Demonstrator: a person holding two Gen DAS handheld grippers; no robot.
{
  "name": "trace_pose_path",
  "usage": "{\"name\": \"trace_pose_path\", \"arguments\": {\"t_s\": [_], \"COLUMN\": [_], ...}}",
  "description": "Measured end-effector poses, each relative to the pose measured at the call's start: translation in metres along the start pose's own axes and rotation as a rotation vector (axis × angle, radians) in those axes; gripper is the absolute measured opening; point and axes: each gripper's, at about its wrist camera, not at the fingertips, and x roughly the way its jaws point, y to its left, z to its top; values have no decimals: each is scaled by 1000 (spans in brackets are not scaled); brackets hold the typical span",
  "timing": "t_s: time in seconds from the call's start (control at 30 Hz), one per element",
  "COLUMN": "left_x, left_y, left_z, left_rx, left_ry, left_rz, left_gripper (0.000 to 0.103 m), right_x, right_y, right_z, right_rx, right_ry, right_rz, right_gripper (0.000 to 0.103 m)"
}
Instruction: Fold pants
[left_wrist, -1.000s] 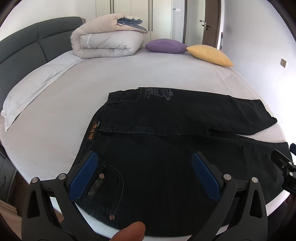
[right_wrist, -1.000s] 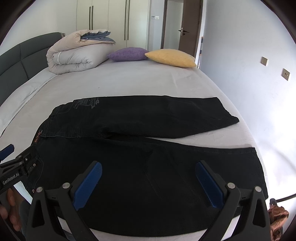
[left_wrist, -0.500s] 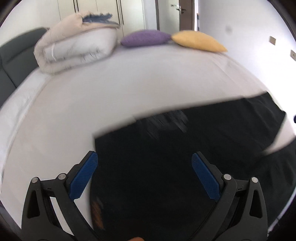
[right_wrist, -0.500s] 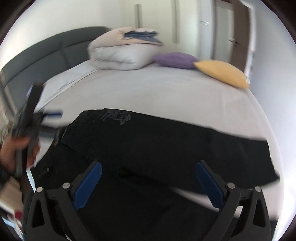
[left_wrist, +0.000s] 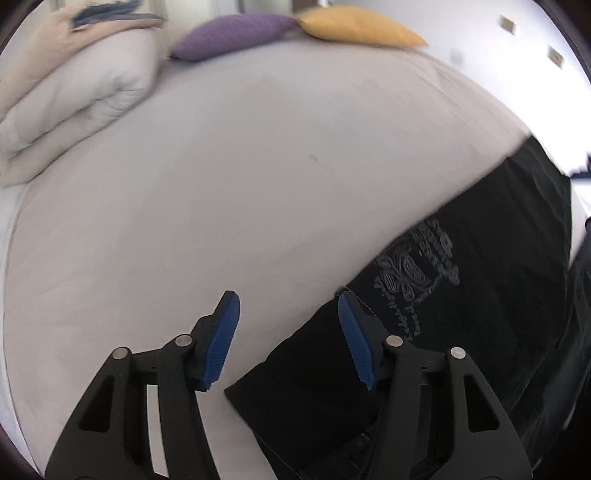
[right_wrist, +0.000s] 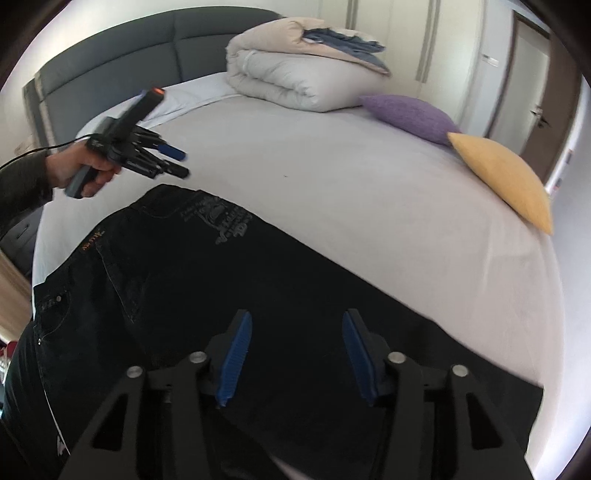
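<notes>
Pants (right_wrist: 207, 295) lie flat, long axis waist-left to legs-right from my right wrist; left gripper (left_wrist: 288, 339) and right gripper (right_wrist: 297, 358) closing, nothing pinched.

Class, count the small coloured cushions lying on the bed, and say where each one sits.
2. A purple cushion lies at the far end of the bed, beside the rolled duvet. A yellow cushion lies right next to it, at the bed's edge. More could be hidden behind the duvet.

Black gripper frames (right_wrist: 297, 360), blue ribbed pads (left_wrist: 356, 338), dark sleeve (right_wrist: 22, 184).
</notes>
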Motion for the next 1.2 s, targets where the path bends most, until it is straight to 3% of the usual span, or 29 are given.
{"name": "trace_pose_path", "arguments": {"t_s": [0.03,0.1,0.37,0.57,0.77,0.9,1.0,1.2], "left_x": [7,19,58,61,60,44,18,-50], "left_y": [-2,-9,-10,-8,-26,-45,-55,-64], "left_z": [2,6,10,5,-5,-14,-23,-54], "left_rx": [30,82,141,138,126,174,180,201], "left_ry": [20,57,162,162,159,110,11,-179], "left_rz": [-13,-25,-129,-149,-147,-39,14,61], "left_gripper": [54,54,55,53,15,10,9,7], "right_x": [6,16,42,60,72,76,82,97], "right_y": [-1,0,-5,-6,-3,-2,0,9], "right_z": [3,7,21,25,32,42,52,77], "right_rx": [-27,-98,-170,-195,-230,-255,-263,-278], "right_ry": [12,46,90,128,130,107,95,83], "right_rz": [16,6,68,83,90,85,82,87], "right_gripper": [80,81,75,72,56,43,34,32]}}
